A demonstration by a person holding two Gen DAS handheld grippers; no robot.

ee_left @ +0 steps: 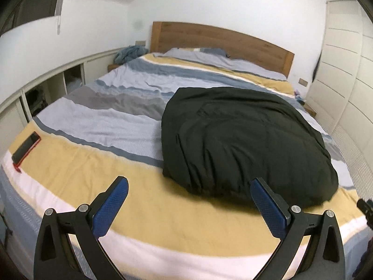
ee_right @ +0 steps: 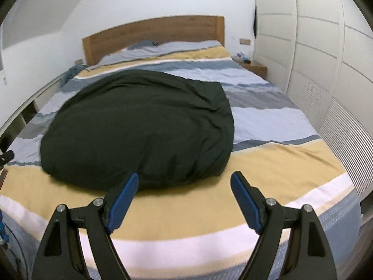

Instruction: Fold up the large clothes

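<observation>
Both grippers, left (ee_left: pixel 189 186) and right (ee_right: pixel 184 182), stand spread and empty above the bed's (ee_left: pixel 93 163) foot; just beyond their tips the dark garment (ee_left: pixel 242 140) lies folded on the cover.

Broad striped bedspread (ee_left: pixel 98 126): bands of pale lavender, slate blue, grey, mustard yellow, white. On it, plain dark green-black crumpled fabric garment (ee_left: pixel 244 140), no print. Near the bedspread's yellow foot band, a flat black phone with red edging (ee_left: pixel 25 148). Behind the bedspread, brown wooden headboard (ee_left: pixel 221 44). Beside it, white panelled wardrobe (ee_right: pixel 314 53).
</observation>
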